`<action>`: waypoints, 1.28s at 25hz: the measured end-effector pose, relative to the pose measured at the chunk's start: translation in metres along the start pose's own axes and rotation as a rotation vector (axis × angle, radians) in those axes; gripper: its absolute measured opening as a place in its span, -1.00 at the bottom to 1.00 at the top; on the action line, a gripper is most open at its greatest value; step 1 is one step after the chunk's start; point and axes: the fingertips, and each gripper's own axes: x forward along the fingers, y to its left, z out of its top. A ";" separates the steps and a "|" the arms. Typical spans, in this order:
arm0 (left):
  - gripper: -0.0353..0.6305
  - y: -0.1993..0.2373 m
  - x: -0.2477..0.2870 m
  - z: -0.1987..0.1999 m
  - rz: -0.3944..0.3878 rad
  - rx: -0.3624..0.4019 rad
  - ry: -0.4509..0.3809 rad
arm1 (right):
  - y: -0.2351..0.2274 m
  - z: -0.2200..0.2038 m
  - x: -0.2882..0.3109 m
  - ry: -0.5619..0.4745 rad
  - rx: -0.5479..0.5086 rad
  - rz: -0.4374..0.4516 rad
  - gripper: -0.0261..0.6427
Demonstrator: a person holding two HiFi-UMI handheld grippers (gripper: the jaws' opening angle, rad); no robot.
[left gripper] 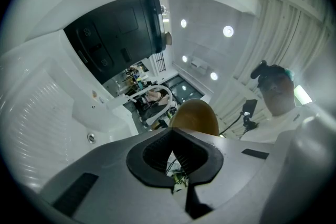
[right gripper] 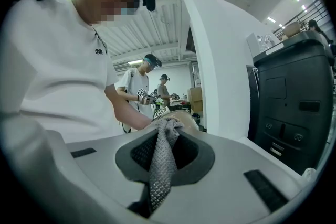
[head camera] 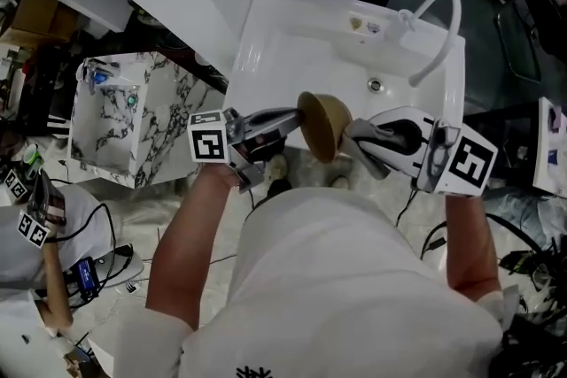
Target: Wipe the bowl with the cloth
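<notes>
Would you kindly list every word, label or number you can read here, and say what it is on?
No text is legible.
Left cube and right cube: square patterns only, no letters.
Shirt emblem: too small to read.

No legible text, brand or number; only black-and-white square markers on the left cube [head camera: 208, 146] and right cube [head camera: 469, 162], and an unreadable dark emblem [head camera: 254, 372] on the white shirt [head camera: 337, 279].
</notes>
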 end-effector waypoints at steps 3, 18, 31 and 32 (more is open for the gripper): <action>-0.86 0.000 -0.007 -0.002 0.007 0.001 0.007 | -0.006 0.002 0.005 -0.018 -0.002 -0.005 -0.84; -0.86 -0.027 0.011 -0.020 -0.108 0.034 0.084 | -0.039 -0.006 0.007 -0.033 0.096 -0.145 -0.84; -0.86 -0.030 0.010 -0.003 -0.137 0.035 0.016 | -0.041 -0.041 0.016 0.014 0.166 -0.156 -0.84; -0.86 -0.029 0.009 -0.001 -0.135 0.034 0.007 | -0.039 -0.044 0.016 0.021 0.168 -0.152 -0.84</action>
